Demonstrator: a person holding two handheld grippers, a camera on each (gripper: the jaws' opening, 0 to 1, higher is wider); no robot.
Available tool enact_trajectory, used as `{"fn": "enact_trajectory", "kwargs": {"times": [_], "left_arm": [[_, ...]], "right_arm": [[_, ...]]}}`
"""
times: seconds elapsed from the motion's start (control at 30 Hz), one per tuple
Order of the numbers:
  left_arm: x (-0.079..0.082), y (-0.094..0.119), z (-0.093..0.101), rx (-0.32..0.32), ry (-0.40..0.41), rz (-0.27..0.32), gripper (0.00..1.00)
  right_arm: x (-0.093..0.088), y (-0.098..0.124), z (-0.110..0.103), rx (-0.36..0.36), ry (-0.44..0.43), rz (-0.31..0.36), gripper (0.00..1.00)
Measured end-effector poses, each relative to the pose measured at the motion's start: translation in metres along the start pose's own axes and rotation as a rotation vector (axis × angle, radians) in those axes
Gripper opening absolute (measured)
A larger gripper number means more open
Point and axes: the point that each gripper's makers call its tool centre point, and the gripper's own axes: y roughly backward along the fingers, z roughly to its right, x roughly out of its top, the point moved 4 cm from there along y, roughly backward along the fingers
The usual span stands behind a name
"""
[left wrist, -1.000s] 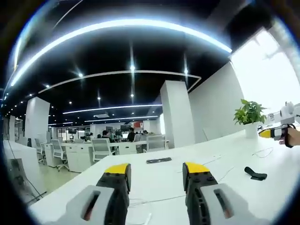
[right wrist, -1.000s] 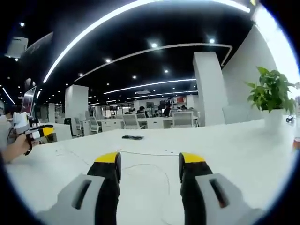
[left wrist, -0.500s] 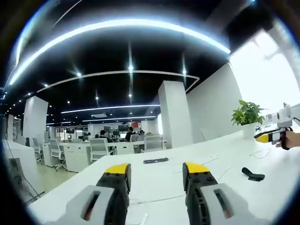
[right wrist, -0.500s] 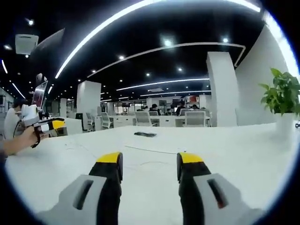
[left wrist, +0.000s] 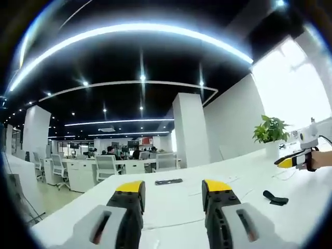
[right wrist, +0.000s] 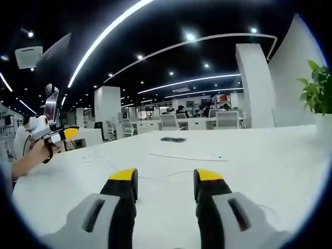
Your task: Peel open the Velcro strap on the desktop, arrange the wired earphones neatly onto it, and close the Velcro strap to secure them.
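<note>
Left gripper [left wrist: 174, 191] held above a white worktop [left wrist: 171, 205], jaws apart, nothing between them. Black strap [left wrist: 274, 197] lying flat on the worktop far off to the right, well apart from these jaws. Thin white cable [left wrist: 171, 222] trailing across the worktop just past the jaw tips, probably the earphones, too faint to be sure. Right gripper [right wrist: 164, 179] likewise over the worktop [right wrist: 270, 155], jaws apart and empty; a thin white cable [right wrist: 189, 157] stretched ahead of it. Dark flat object [right wrist: 173, 139] farther back. Potted plant [left wrist: 269, 130] near the far edge
</note>
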Motion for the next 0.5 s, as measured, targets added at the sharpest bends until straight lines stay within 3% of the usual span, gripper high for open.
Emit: {"fn": "enact_trajectory", "kwargs": {"times": [0.23, 0.5], "left_arm": [[0.000, 0.000, 0.000, 0.003, 0.010, 0.000, 0.47], [0.000, 0.000, -0.002, 0.006, 0.012, -0.002, 0.47]], "right_arm": [[0.000, -0.001, -0.009, 0.052, -0.016, -0.005, 0.45], [-0.009, -0.006, -0.019, 0.117, -0.010, -0.055, 0.41]]}}
